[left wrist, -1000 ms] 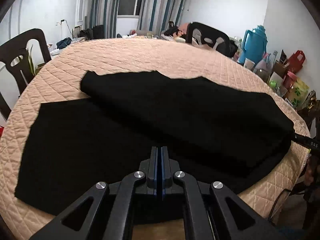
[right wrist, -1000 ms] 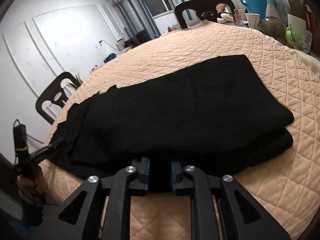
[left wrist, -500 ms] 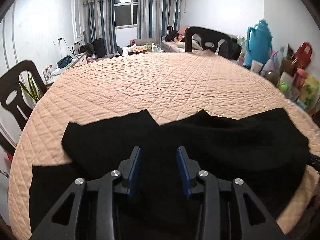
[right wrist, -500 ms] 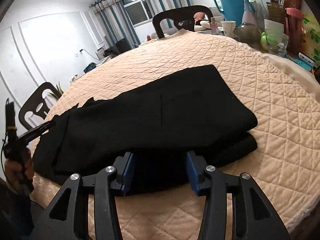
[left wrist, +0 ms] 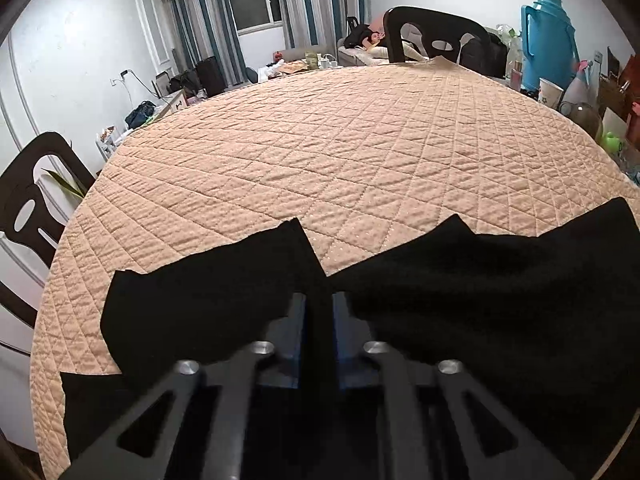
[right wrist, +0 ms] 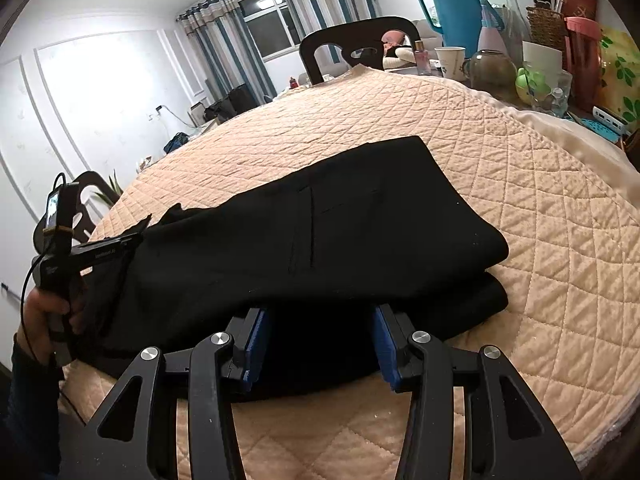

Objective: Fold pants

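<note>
The black pants (right wrist: pixel 320 240) lay folded over on themselves along the near edge of the round surface (left wrist: pixel 360 152), which was covered by a peach quilted cloth. In the right wrist view the upper layer reached back toward the middle of the surface and ended in a rounded fold at the right, with a lower layer showing beneath it.

The left claw (left wrist: pixel 320 320) was closed on a ridge of the black fabric: a narrow band of cloth ran straight up between its two blue pads, which pressed on it from either side. Its jaws had just been closing onto that cloth. On either side of the pinched ridge the fabric fell away in two dark flaps, one to the left and a larger one to the right, both lying on the quilted cloth. In the right wrist view the same left claw (right wrist: pixel 136 238) appeared at the far left end of the pants, carried by the person's hand (right wrist: pixel 44 316) with a dark sleeve below it.

The right claw (right wrist: pixel 320 340) stood wide, its blue pads set apart on either side of the near edge of the folded pants, with black fabric lying between them and no pad pressing on it.

A dark chair (right wrist: pixel 356 46) stood at the far side, and a blue jug (right wrist: pixel 452 8) stood beyond the right of the surface.
</note>
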Tool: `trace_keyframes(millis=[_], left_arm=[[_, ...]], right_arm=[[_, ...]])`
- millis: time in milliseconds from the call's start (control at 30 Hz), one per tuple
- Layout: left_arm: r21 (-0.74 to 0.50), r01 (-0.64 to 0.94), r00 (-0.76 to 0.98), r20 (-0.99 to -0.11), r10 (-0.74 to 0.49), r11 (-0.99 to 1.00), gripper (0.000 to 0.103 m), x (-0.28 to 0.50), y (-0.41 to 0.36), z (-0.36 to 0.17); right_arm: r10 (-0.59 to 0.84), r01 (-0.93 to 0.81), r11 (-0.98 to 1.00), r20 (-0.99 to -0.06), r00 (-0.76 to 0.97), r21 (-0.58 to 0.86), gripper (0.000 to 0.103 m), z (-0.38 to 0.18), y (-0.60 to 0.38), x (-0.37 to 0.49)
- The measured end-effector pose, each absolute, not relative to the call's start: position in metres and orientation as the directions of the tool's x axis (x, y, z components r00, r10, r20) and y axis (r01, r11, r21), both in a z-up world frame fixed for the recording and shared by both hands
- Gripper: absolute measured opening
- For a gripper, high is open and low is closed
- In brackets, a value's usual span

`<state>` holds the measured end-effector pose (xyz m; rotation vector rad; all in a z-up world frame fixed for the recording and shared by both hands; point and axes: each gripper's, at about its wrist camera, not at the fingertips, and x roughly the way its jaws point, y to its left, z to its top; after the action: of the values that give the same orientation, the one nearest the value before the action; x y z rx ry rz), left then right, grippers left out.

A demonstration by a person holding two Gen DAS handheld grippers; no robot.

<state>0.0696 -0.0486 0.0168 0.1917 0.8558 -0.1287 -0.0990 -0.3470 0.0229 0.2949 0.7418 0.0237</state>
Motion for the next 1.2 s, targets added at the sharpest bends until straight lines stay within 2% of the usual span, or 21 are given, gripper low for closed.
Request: trace_keyframes(millis=[200, 433, 533, 667, 833, 867, 967, 1000, 1200], left_arm=[[0.076, 0.135, 0.740, -0.671, -0.049, 0.988, 0.005, 0.035, -0.023, 0.045], [-0.111, -0.003, 0.840, -0.540, -0.058, 0.994, 0.005, -0.050, 0.068, 0.072], [-0.200, -0.056, 0.838, -0.541, -0.063, 0.978, 0.005, -0.079, 0.107, 0.062], [-0.252, -0.108, 0.819, -0.570, -0.057, 0.962, 0.006, -0.093, 0.132, 0.039], [-0.379, -0.129, 0.796, -0.590, -0.132, 0.916, 0.006, -0.087, 0.143, 0.017], [-0.393, -0.127, 0.794, -0.591, -0.144, 0.911, 0.008, -0.086, 0.143, 0.015], [-0.427, -0.128, 0.785, -0.595, -0.172, 0.895, 0.028, -0.083, 0.144, 0.011], [-0.432, -0.132, 0.786, -0.594, -0.171, 0.892, 0.032, -0.082, 0.144, 0.011], [-0.455, -0.165, 0.785, -0.598, -0.162, 0.875, 0.034, -0.079, 0.149, 0.006]], right_arm=[[0.128, 0.084, 0.956, -0.658, 0.742, 0.281, 0.047, 0.023, -0.347, -0.101], [0.146, 0.082, 0.945, -0.635, 0.758, 0.316, 0.047, 0.024, -0.353, -0.106], [0.164, 0.087, 0.934, -0.633, 0.757, 0.345, 0.047, 0.020, -0.355, -0.104], [0.184, 0.086, 0.923, -0.624, 0.760, 0.376, 0.047, 0.017, -0.356, -0.103], [0.198, 0.094, 0.908, -0.616, 0.763, 0.409, 0.047, 0.017, -0.357, -0.106], [0.203, 0.095, 0.903, -0.611, 0.765, 0.418, 0.047, 0.017, -0.358, -0.106], [0.224, 0.095, 0.882, -0.589, 0.776, 0.461, 0.047, 0.016, -0.362, -0.110], [0.230, 0.095, 0.876, -0.584, 0.779, 0.472, 0.047, 0.015, -0.364, -0.111], [0.215, 0.109, 0.851, -0.530, 0.820, 0.513, 0.047, 0.022, -0.374, -0.120]])
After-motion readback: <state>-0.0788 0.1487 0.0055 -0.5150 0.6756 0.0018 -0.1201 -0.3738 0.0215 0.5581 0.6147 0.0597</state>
